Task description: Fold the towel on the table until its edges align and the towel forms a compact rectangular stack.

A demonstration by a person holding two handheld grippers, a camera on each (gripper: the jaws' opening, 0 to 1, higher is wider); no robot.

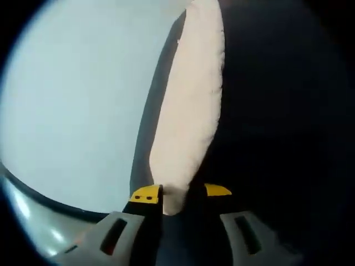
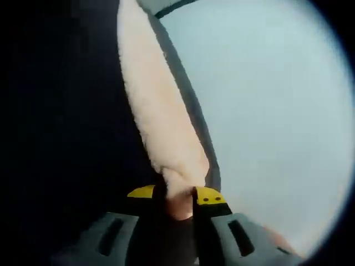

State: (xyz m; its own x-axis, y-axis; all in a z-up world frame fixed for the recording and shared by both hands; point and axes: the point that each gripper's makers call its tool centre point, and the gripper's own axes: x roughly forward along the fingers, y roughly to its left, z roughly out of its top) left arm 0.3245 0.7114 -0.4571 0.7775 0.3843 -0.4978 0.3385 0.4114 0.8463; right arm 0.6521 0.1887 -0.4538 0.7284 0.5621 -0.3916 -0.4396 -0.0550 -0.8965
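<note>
A cream, fluffy towel (image 1: 191, 105) runs as a long lit strip from my left gripper (image 1: 180, 193) up to the top of the left gripper view; its other side falls into dark shadow on the right. The yellow-tipped jaws are shut on the towel's edge. In the right gripper view the same towel (image 2: 158, 111) stretches upward from my right gripper (image 2: 176, 194), whose yellow-tipped jaws pinch its edge. The towel hangs lifted off the pale table (image 1: 77, 100), seen also in the right gripper view as the table (image 2: 266, 111).
The pale blue-white table top spreads to the left in the left gripper view and to the right in the right gripper view. A dark table edge (image 1: 50, 202) curves at the lower left, with a lighter floor beyond it.
</note>
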